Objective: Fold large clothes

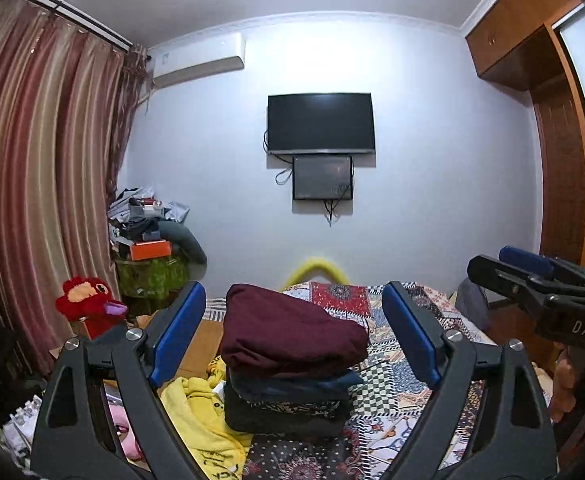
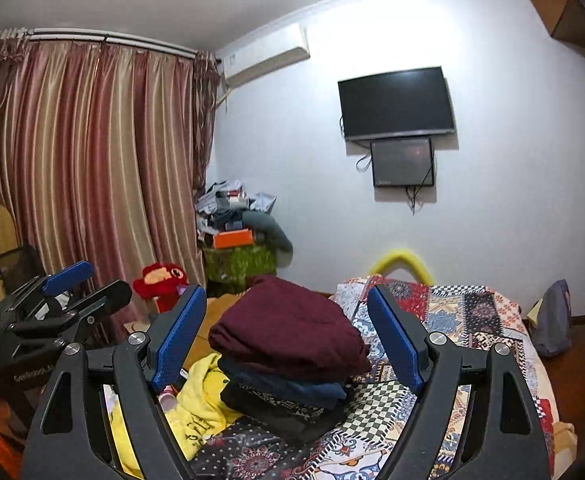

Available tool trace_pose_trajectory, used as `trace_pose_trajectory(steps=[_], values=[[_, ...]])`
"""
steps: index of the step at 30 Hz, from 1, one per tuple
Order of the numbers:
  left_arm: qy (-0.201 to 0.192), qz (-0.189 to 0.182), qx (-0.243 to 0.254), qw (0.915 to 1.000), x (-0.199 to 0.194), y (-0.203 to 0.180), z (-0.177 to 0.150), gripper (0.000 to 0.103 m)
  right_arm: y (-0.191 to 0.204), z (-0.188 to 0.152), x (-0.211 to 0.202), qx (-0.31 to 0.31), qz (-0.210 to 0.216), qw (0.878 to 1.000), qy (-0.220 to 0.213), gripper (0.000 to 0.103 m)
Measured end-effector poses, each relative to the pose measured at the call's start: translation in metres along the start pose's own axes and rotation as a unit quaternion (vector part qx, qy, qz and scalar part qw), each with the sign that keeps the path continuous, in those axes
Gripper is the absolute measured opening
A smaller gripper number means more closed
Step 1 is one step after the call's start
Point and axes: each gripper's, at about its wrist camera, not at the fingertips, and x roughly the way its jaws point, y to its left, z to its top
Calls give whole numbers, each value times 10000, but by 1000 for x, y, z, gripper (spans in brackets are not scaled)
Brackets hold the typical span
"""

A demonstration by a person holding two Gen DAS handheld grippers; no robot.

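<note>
A stack of folded clothes sits on the bed: a maroon garment [image 1: 292,332] [image 2: 288,328] on top, a dark blue one [image 1: 292,386] under it, and a dark patterned one [image 1: 284,412] at the bottom. A crumpled yellow garment [image 1: 196,412] [image 2: 200,408] lies to the stack's left. My left gripper [image 1: 292,320] is open and held level short of the stack, with nothing between its blue pads. My right gripper [image 2: 288,312] is likewise open and holds nothing. Each one shows in the other's view: the right gripper [image 1: 500,268] at the right edge, the left gripper [image 2: 92,284] at the left.
The bed has a patchwork cover [image 1: 396,420] [image 2: 452,320]. A striped curtain [image 1: 32,180], a red plush toy [image 1: 88,304] and a cluttered pile on a green box [image 1: 152,248] fill the left. A TV [image 1: 320,124] hangs on the far wall. A wooden wardrobe [image 1: 560,152] stands to the right.
</note>
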Motion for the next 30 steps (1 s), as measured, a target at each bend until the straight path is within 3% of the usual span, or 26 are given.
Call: trace_pose_trajectory(steps=[4,8,10,12,30], values=[[12,29,-85,10000,-16,-3,-4,93,4,-7,-10,9,-62,10000,-47,81],[10,131,-41,9999,-25,-8,-7,102,6,-6,-9,-12,-143,9999,-22,84],[-4,211,-19,9998,-29,-10,-7,103,7,-7,-13,-25,-210,9998,-41,90],[8,209,-37,9998,-30,-11,-9,103,6,-8,-15,5,-307,9995,-83,103],[129,232,-22,9996,-17,-11,-15,103,5,-22,-10,115,-441,9989,130,103]])
